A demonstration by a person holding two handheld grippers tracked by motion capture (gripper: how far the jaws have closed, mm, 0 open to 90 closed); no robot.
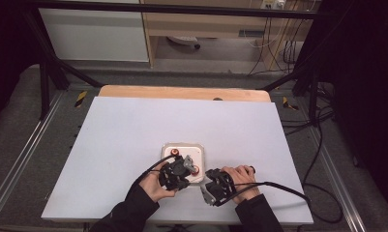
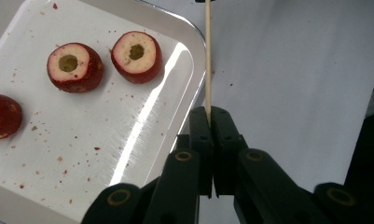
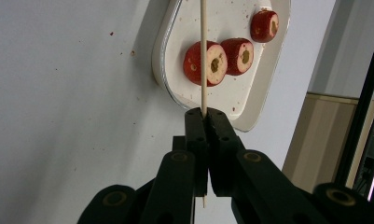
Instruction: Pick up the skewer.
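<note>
A white square tray (image 1: 183, 148) lies near the table's front middle and bears three red-skinned fruit slices with pale flesh and cored centres (image 2: 75, 66) (image 2: 136, 56) (image 2: 3, 115). My left gripper (image 2: 208, 110) is shut on a thin wooden skewer (image 2: 207, 56) that points away along the tray's right rim. In the high view the left gripper (image 1: 178, 171) hangs over the tray's near edge. My right gripper (image 3: 204, 112) is shut on a thin wooden skewer (image 3: 203, 28) that runs in front of the nearest slice (image 3: 212, 63). The right gripper (image 1: 215, 184) sits just right of the tray.
The tray (image 2: 142, 121) carries scattered red crumbs. A pale grey mat (image 1: 133, 125) covers the wooden table (image 1: 182, 92). Black frame bars (image 1: 51, 63) and cables (image 1: 317, 145) stand around the table. Open mat stretches behind and to both sides of the tray.
</note>
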